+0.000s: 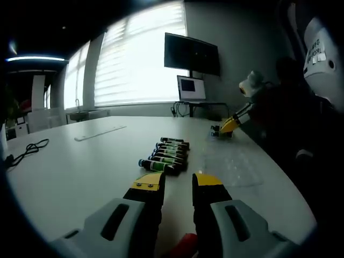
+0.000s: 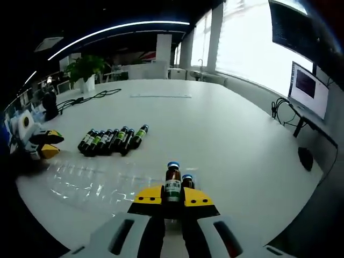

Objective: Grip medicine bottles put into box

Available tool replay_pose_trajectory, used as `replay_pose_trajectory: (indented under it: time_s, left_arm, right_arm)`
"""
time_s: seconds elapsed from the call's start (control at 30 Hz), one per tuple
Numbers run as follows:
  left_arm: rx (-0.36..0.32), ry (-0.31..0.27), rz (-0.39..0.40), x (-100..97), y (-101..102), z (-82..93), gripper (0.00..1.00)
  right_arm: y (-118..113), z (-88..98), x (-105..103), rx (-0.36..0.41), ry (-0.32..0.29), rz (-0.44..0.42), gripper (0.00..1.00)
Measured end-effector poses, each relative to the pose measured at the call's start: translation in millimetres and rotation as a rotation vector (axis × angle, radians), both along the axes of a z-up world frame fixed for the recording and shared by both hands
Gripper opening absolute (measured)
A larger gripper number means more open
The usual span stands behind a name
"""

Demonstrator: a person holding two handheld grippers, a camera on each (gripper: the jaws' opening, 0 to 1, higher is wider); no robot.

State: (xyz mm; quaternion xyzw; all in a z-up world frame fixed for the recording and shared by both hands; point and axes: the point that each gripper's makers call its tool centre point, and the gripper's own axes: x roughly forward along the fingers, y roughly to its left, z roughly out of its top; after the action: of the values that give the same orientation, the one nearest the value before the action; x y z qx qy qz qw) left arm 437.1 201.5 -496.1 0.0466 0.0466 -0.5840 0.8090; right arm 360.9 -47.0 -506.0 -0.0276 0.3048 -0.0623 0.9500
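I had R gripper [image 2: 172,200] clamped on a bottle [image 2: 172,184], L gripper [image 1: 178,184] wide w/ row [image 1: 166,155] ahead left to box.

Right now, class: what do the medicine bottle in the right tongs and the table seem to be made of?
Medicine bottle: probably dark brown glass, though tinted plastic is possible; it looks glossy, with a blue cap and a paper-like green-and-white label. Table: smooth white top, likely laminate or painted board; it shows soft sheen from the window light.
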Motion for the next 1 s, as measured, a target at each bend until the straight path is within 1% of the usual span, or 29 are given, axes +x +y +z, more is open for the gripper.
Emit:
replay_pose_trajectory:
  time_s: [0.13, 0.47, 0.77, 1.0]
  left_arm:
    - [0.001, -0.001, -0.001, -0.3, 0.2, -0.1, 0.14]
    - [0.001, 0.0, 0.0, -0.5, 0.5, 0.1, 0.14]
    - [0.001, 0.0, 0.0, -0.1, 0.3, 0.3, 0.14]
    - [0.001, -0.001, 0.0, 0.1, 0.2, 0.2, 0.14]
  right_arm:
    - [3.7, -2.9, 0.5, 0.007, 0.009, 0.004, 0.07]
    - [4.1, -6.6, -0.3, -0.019, 0.036, -0.004, 0.07]
    - [4.0, -8.9, 0.4, -0.012, 0.038, -0.012, 0.08]
    - [1.7, -8.4, 0.5, -0.028, 0.035, -0.017, 0.08]
